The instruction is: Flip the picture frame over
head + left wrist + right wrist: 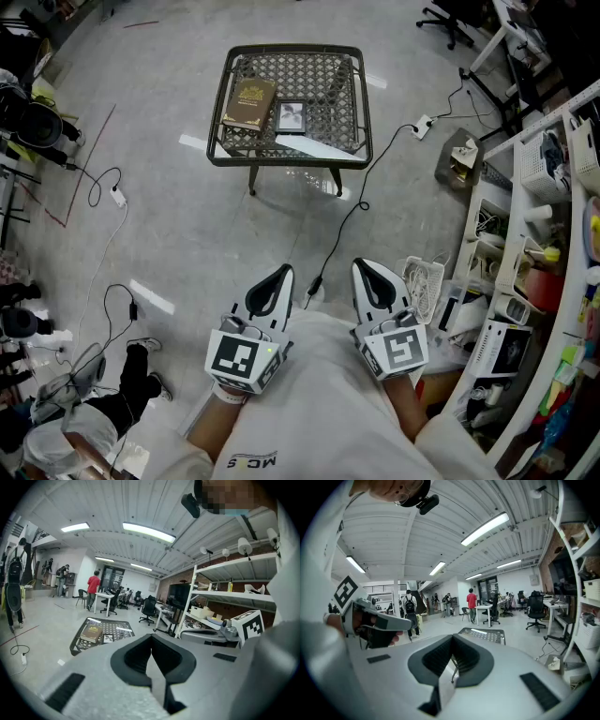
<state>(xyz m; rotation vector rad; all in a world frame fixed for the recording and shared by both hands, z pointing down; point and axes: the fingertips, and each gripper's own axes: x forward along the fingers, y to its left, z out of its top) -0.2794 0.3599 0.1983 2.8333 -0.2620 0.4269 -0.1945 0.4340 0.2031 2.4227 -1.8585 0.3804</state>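
Well, the biggest thing in front of you is open grey floor (187, 216), bare between you and the table apart from a black cable (342, 225) trailing from near the table's right legs back toward your feet. The shelving (525, 281) crowds your right side, near the right gripper (367, 269), so the roomier side is your left.

The lattice-top table (281, 161) stands well ahead. Both grippers are tucked in against your chest. The left gripper (279, 274) has its jaws pressed together on nothing, and so does the right.

On the table, the brown book (248, 103) sits toward the left rim. The picture frame (292, 116) lies flat just beside the book's right edge, well clear of the rims. It looks picture-side up, though it's too small to be sure.
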